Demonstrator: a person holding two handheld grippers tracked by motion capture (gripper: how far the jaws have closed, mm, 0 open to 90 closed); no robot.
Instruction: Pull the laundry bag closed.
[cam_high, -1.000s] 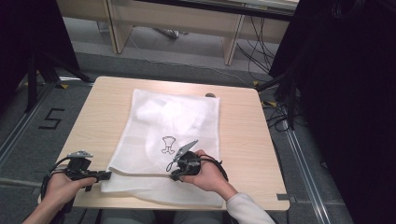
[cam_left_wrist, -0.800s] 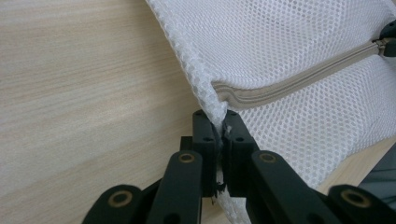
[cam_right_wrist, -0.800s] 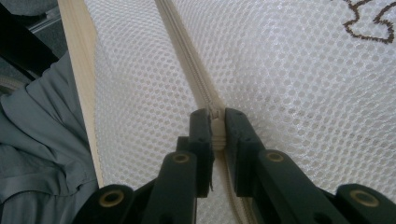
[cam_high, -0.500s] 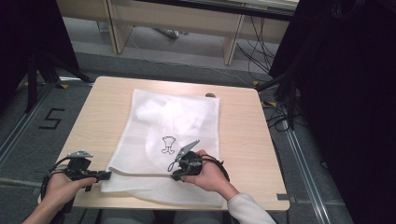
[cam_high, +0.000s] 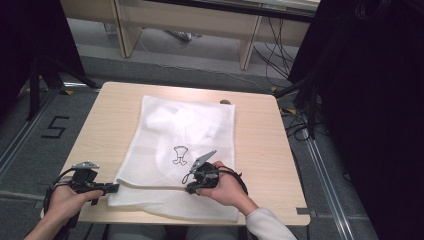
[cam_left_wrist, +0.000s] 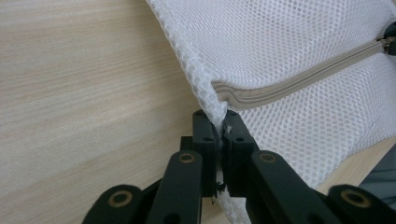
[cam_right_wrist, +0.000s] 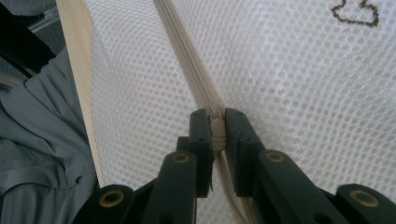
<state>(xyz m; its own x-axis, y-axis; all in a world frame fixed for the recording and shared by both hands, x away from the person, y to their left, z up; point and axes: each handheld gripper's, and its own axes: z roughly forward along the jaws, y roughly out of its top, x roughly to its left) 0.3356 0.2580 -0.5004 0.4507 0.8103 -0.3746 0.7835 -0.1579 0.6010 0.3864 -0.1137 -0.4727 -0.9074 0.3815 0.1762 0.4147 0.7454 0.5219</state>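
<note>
— What's the bag (cam_high: 185, 145) made of?
— White open-weave mesh cloth, matt, with a ribbed beige zipper (cam_left_wrist: 299, 79).
— And the desk (cam_high: 260, 145)?
— Pale wood-grain, smooth. Each tool's arms look like matt black plastic with brass-coloured rivets.

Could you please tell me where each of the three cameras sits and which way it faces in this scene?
High view: fixed above the person's side, facing forward and down on the wooden table; both hands come in from the bottom, with the left gripper and the right gripper.
Left gripper view: rides on that gripper, looking along its jaws, shut on the mesh bag at its edge.
Right gripper view: looks along its jaws, shut on the zipper; grey clothing at left.
Shared: both gripper views show the bag and zipper.
</note>
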